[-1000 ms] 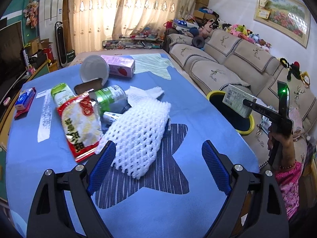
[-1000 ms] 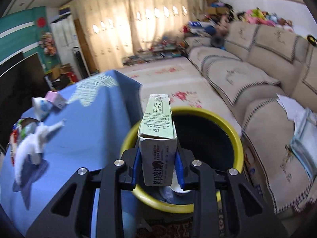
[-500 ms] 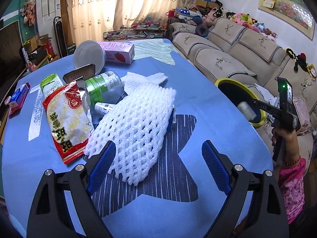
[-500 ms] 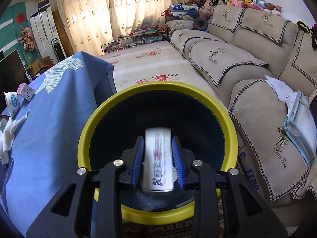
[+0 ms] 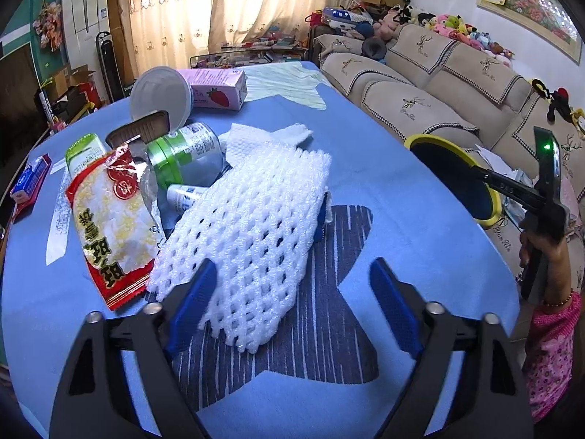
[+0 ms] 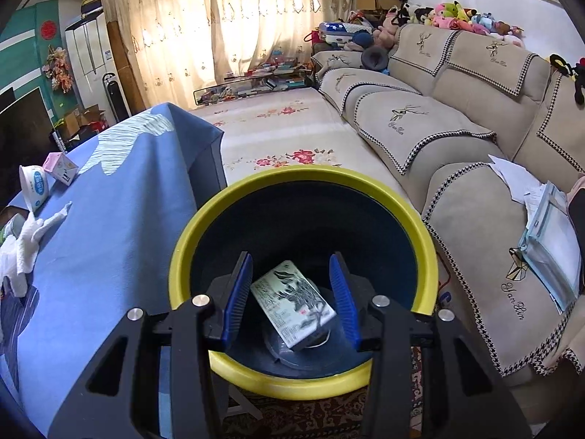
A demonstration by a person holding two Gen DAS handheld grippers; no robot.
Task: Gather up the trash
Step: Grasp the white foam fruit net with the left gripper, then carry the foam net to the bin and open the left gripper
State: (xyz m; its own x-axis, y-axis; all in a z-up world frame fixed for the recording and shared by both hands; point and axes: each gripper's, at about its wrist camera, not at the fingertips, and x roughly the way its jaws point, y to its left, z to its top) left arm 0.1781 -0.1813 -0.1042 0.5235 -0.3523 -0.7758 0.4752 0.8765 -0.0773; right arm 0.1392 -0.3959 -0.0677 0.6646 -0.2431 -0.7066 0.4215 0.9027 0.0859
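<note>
My right gripper (image 6: 292,292) is open over the yellow-rimmed bin (image 6: 429,252); a green and white carton (image 6: 292,305) lies loose inside the bin below the jaws. The bin also shows in the left wrist view (image 5: 491,201), beside the table. My left gripper (image 5: 292,296) is open and empty, low over the blue tablecloth (image 5: 384,183), its left finger touching the near edge of a white foam net (image 5: 252,230). Beside the net lie a red snack bag (image 5: 109,216), a green can (image 5: 186,157), a small white tube (image 5: 182,195), a white tissue (image 5: 263,133), a white bowl (image 5: 161,95) and a pink strawberry carton (image 5: 219,87).
A beige sofa (image 6: 457,135) runs along the right, with papers (image 6: 548,234) on its seat. The bin stands on the floor between table edge and sofa. A blue and red pack (image 5: 31,179) lies at the table's left edge.
My right gripper opened and the carton dropped into the bin. My left gripper moved forward and down to the foam net.
</note>
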